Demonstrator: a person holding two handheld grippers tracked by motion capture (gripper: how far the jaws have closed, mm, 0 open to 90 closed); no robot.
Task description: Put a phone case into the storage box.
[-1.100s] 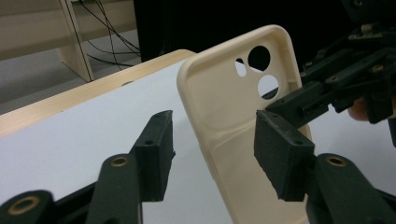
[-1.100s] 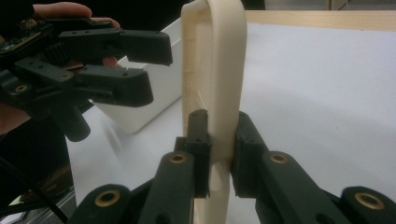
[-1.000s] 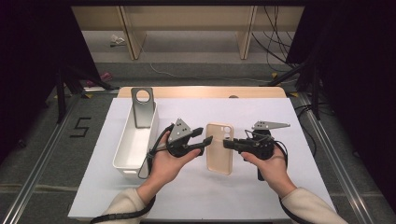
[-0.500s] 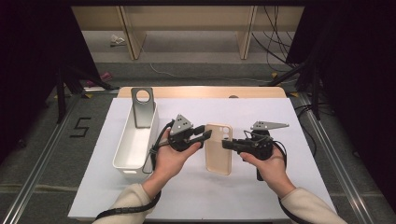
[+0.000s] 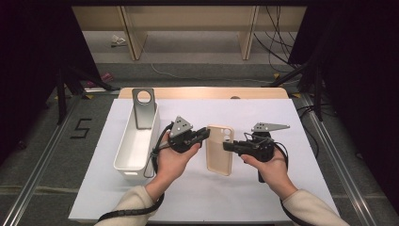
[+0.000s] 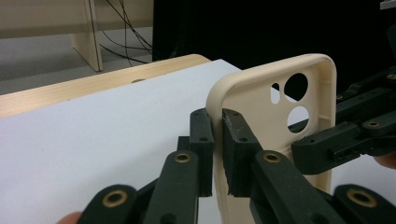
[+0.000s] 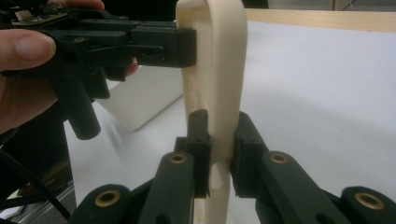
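Note:
A cream phone case (image 5: 220,155) with camera cut-outs is held just above the white mat between both grippers. My left gripper (image 5: 206,133) comes in from the left. Its jaws have just been closing and now pinch the case's upper left edge. The left gripper view shows that grip (image 6: 217,126) with both pads pressed on the rim of the case (image 6: 266,98). My right gripper (image 5: 227,147) is shut on the case's right edge. In the right gripper view its jaws (image 7: 219,128) clamp the case (image 7: 219,56) edge-on, with the left gripper (image 7: 187,46) above.
A long white bin (image 5: 136,141) lies left of the hands on the white mat (image 5: 306,122). A grey plate with a round hole (image 5: 143,106) leans at the bin's far end. The wooden table edge (image 5: 202,92) runs behind, with cables on the floor beyond.
The left gripper's jaws have closed onto the case's left edge. Both hands and the case have stayed where they were.

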